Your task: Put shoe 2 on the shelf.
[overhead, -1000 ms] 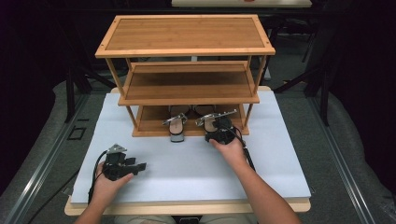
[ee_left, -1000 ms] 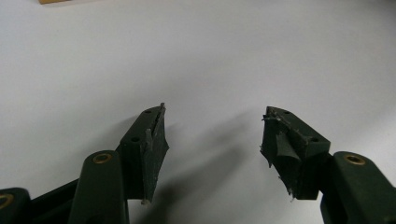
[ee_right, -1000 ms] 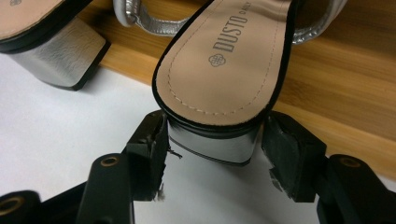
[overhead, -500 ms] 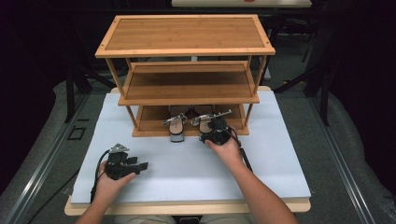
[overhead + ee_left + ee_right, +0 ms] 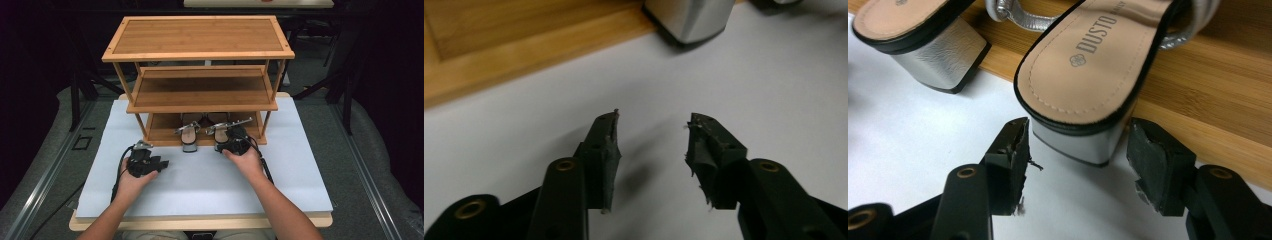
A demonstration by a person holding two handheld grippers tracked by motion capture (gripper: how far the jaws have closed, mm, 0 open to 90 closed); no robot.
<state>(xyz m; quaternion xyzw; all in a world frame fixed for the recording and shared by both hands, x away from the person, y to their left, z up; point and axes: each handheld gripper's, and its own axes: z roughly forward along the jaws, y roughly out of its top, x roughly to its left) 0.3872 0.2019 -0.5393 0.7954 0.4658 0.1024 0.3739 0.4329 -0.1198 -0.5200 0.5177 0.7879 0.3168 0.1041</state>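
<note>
Two silver block-heel sandals stand on the bottom shelf [image 5: 160,134] of a wooden rack [image 5: 200,37], heels jutting over its front edge. My right gripper [image 5: 232,143] [image 5: 1078,125] is open, and the right sandal's [image 5: 220,131] [image 5: 1088,65] heel sits between its jaws, a thin gap showing on each side. The left sandal [image 5: 190,136] [image 5: 908,30] stands beside it. My left gripper [image 5: 163,162] [image 5: 651,130] hovers low over the white sheet [image 5: 749,75], in front of the rack. Its jaws have just been closing with nothing between them. The left sandal's heel [image 5: 689,20] lies ahead of it.
The rack's middle shelf [image 5: 200,92] and top shelf are bare. The white sheet [image 5: 200,187] covers the table from the rack to the front edge [image 5: 200,222]. Dark floor and metal rails surround the table. Cables trail from both grippers.
My left gripper has moved forward and right toward the rack, and its jaws have narrowed. The right gripper has stayed at the right sandal's heel.
</note>
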